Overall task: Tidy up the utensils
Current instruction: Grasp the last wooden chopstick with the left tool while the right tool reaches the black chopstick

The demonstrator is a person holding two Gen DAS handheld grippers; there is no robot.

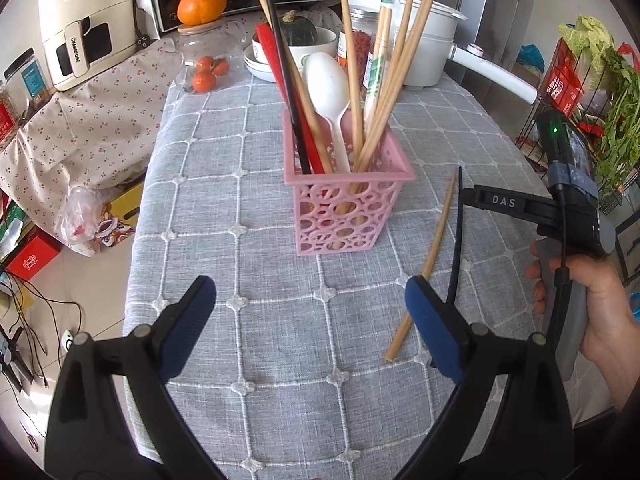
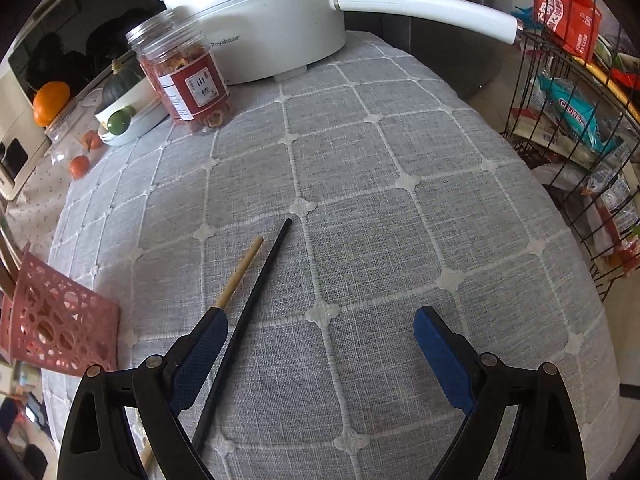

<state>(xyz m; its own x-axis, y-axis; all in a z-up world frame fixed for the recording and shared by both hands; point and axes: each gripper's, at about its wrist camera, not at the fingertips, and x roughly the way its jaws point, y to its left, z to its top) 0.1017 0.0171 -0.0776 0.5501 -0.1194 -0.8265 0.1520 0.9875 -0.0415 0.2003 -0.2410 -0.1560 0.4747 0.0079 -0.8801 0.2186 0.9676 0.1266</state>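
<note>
Standing upright mid-counter, the pink utensil basket [image 1: 346, 196] already holds most chopsticks and a white spoon [image 1: 326, 80]. One bamboo chopstick [image 1: 424, 268] and one black chopstick [image 2: 244, 328] lie toward the counter's right edge; the right gripper [image 2: 320, 352] hovers over them wide open and empty, likely to collect them, and the left gripper [image 1: 308, 320] waits likewise.

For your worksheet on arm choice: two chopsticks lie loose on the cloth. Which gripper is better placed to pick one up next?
Right. The open right gripper hangs over the black plastic chopstick and pale bamboo chopstick; the left gripper faces the pink lattice holder.
</note>
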